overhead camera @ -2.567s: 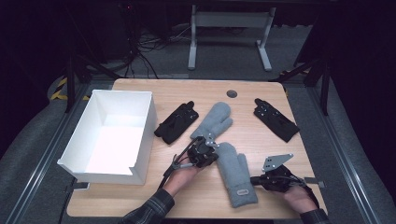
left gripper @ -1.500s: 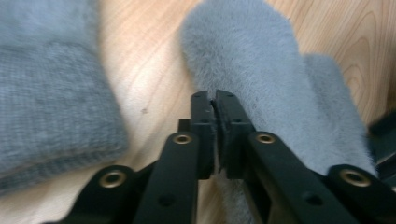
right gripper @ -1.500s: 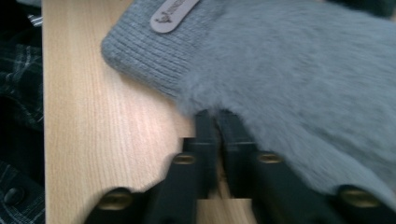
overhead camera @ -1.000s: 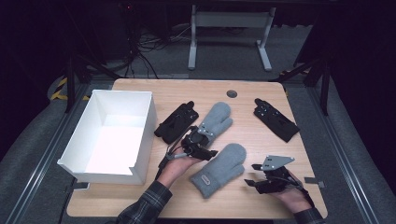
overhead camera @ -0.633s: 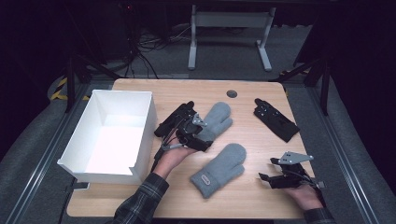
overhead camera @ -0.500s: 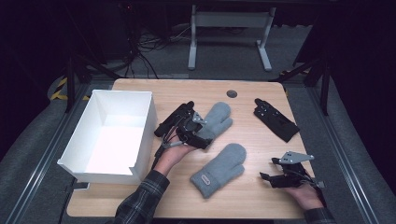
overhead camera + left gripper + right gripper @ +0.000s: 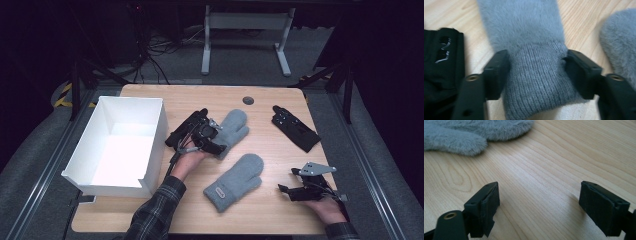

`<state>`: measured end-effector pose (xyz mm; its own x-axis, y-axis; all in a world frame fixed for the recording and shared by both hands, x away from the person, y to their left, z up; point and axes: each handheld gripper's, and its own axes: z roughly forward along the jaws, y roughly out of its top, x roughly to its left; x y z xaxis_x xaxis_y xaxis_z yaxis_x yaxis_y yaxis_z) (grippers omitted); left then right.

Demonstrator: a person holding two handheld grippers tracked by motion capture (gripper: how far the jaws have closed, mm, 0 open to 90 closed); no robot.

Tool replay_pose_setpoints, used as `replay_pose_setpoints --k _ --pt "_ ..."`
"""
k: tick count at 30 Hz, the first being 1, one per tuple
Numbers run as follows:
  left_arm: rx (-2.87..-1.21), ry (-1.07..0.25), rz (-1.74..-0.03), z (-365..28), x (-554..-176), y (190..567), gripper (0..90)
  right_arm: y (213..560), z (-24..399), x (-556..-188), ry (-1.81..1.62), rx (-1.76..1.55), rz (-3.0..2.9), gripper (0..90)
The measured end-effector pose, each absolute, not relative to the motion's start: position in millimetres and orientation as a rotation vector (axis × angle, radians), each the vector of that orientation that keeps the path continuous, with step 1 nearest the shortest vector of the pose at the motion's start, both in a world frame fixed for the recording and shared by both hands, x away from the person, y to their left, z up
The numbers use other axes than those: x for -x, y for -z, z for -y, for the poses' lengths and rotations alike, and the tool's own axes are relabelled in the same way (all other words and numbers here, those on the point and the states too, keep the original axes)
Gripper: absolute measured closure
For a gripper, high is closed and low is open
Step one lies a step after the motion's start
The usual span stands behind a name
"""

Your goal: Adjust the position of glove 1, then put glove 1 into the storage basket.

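Observation:
Two grey mittens lie mid-table. My left gripper (image 7: 219, 145) has its jaws on either side of the far mitten's (image 7: 234, 125) knit cuff (image 7: 536, 82). They have just been closing, and the pads (image 7: 499, 72) press into the cuff. The near mitten (image 7: 235, 182) lies loose with its label up, and its fuzzy tip (image 7: 456, 135) shows ahead of my right gripper (image 7: 539, 195). That gripper (image 7: 286, 189) rests low over bare wood at the front right; its jaws have just been opening and stand wide with nothing between them.
A white open box (image 7: 90, 150) stands at the left edge. One black glove (image 7: 186, 129) lies beside the left gripper, next to the box (image 7: 441, 65). Another black glove (image 7: 295, 127) lies at the back right. A round grommet (image 7: 248, 100) sits near the far edge.
The left gripper left the near mitten, moved farther up the table and closed on the far mitten's cuff. The right gripper let go of the near mitten and drew back to the right.

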<state>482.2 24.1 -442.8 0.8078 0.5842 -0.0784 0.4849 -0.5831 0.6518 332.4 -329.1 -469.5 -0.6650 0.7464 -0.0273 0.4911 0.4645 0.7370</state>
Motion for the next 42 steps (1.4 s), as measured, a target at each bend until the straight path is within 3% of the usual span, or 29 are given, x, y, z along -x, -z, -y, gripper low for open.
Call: replay_pose_setpoints --k 2,3,4,9,36,39,40,42 --pt "-2.314 -0.19 -0.777 -25 -482 442 55.6 470 329 -333 -1.028 -1.049 -2.371 16.9" --pt "-2.319 -0.189 -0.78 -25 -482 441 55.6 470 329 -333 -1.028 -1.049 -2.371 16.9" --pt "-2.321 -0.195 -0.779 -25 -480 440 66.7 470 328 -333 -1.028 -1.049 -2.371 16.9" --pt "-2.333 -0.205 -0.788 -23 -477 434 74.7 470 329 -333 -1.028 -1.049 -2.371 16.9" --pt "-2.353 -0.132 -0.783 -73 -394 427 73.4 470 328 -333 -1.028 -1.049 -2.373 16.3" --pt "-2.343 -0.125 -0.799 -77 -390 428 68.8 470 328 -333 -1.027 -1.049 -2.374 16.2" --pt "-2.329 -0.142 -0.815 -79 -388 426 61.4 470 328 -333 -1.027 -1.049 -2.374 16.2" --pt "-2.297 -0.155 -0.823 -80 -387 421 55.5 470 328 -333 -1.027 -1.049 -2.374 16.2"
